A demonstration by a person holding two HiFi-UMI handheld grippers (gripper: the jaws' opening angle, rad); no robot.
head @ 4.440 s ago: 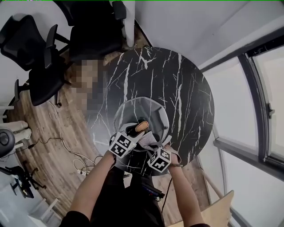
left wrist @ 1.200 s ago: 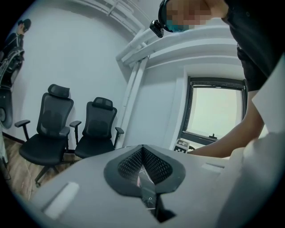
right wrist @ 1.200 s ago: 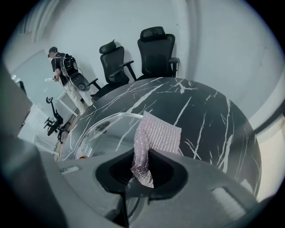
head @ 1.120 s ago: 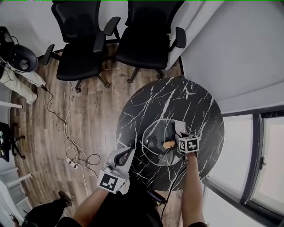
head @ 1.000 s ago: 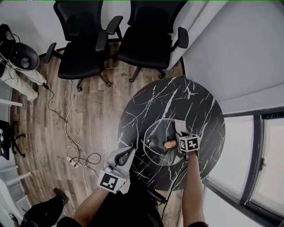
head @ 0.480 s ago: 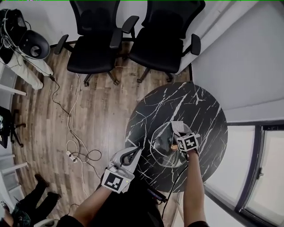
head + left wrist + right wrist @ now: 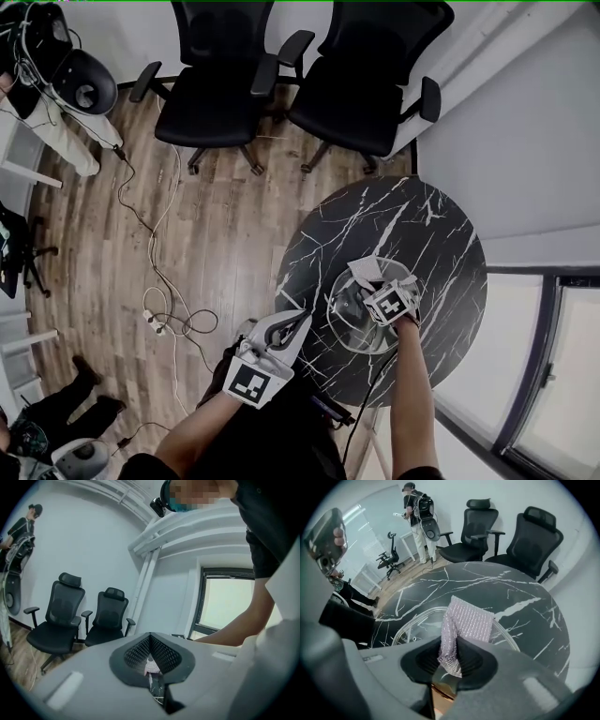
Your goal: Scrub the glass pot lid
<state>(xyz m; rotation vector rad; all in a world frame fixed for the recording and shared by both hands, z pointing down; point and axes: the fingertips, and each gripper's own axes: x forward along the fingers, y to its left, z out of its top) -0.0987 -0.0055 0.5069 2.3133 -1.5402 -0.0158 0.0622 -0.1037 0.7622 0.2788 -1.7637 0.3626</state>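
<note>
Directly beneath the right gripper [image 7: 449, 660], whose jaws pinch a silvery scrubbing cloth [image 7: 466, 620], the glass pot lid [image 7: 352, 328] lies flat on the marble surface [image 7: 422, 234]. The left gripper [image 7: 289, 326], jaws closed and empty, hangs farther off.

Even daylight, heavy fisheye edge distortion

Round black marble table [image 7: 412, 216] with white veins, two black office chairs [image 7: 211, 112] side by side beyond it, brown wood-plank floor [image 7: 103, 244], loose cables [image 7: 173, 314] trailing across it, plain white wall [image 7: 525, 131], dark-framed window [image 7: 525, 375] letting in daylight
</note>
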